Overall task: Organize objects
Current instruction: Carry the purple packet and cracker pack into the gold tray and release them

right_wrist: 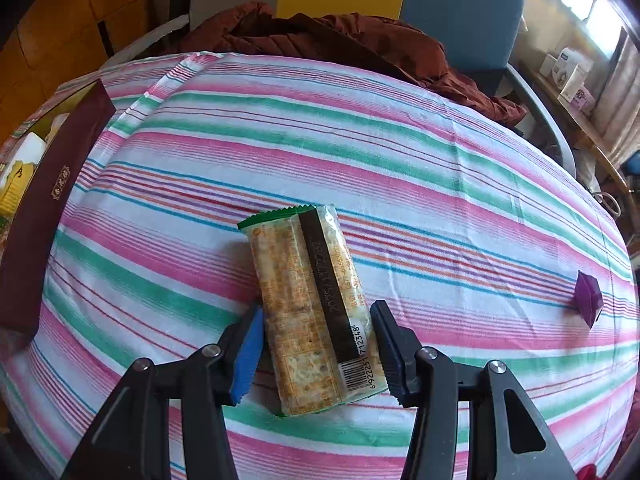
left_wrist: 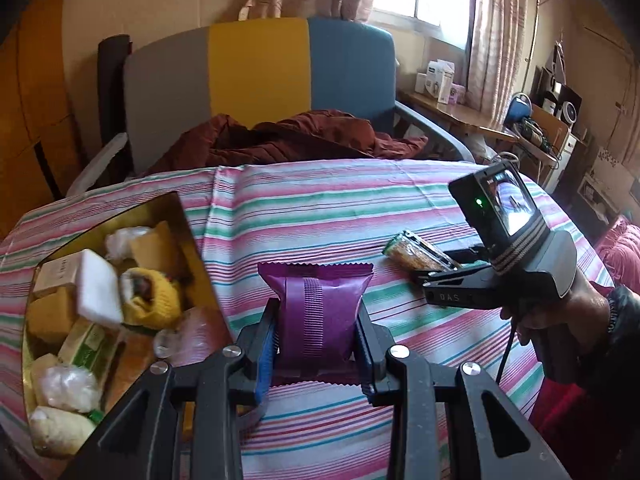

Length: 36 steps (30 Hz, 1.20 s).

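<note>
My left gripper is shut on a purple snack packet, holding it upright above the striped tablecloth. An open box with gold lining, full of several wrapped snacks and small packs, lies just to its left. My right gripper has its jaws around a clear cracker packet with a green edge lying on the cloth; the pads sit close to its sides. The right gripper and cracker packet also show at right in the left wrist view. A small purple packet lies far right.
The box's maroon outer wall stands at the left of the right wrist view. A brown jacket lies on a grey, yellow and blue chair behind the table. A cluttered shelf is at the right.
</note>
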### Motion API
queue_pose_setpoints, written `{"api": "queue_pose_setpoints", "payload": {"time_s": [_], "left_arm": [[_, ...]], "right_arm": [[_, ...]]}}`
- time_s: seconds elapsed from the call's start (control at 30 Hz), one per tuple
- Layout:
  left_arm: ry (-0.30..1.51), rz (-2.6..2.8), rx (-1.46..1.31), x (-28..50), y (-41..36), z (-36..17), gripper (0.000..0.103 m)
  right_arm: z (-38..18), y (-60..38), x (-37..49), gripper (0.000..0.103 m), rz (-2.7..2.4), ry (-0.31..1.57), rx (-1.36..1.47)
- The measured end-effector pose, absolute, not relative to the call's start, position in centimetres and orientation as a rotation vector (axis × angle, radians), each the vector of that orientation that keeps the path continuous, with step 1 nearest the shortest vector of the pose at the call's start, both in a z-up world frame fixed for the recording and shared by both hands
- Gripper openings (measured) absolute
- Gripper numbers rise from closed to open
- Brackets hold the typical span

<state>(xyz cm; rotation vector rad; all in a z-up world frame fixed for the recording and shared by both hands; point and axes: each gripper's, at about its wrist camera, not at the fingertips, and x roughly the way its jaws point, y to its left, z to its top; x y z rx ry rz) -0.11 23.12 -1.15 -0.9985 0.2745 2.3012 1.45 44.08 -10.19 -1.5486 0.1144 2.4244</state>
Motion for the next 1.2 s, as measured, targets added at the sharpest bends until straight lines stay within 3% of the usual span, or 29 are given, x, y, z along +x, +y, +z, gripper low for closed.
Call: {"api": "queue_pose_setpoints", "payload": {"time_s": [0.47, 0.77, 1.0, 1.2], "left_arm": [[0.173, 2.376, -1.044, -0.8, 16.8, -1.1, 0.033], [-0.030, 2.520, -1.067, -1.3, 6.6, 0.2, 0.033], [-0.169, 2.644, -1.070, -2.2, 0.1, 0.8, 0.033], [-0.148, 2.642, -1.102, -3.4, 0.7, -0.1, 0.033]], "right_arm": [[-9.4, 38.8, 1.8, 0.052, 2.468, 0.204, -1.534], [-3.6, 32.6, 1.7, 0.052, 2.716, 0.350, -1.404], [-0.3, 25.7, -1.8, 0.052, 2.904, 0.399, -1.423], [0.3, 21.7, -7.1, 0.052, 2.934, 0.378, -1.471]]}}
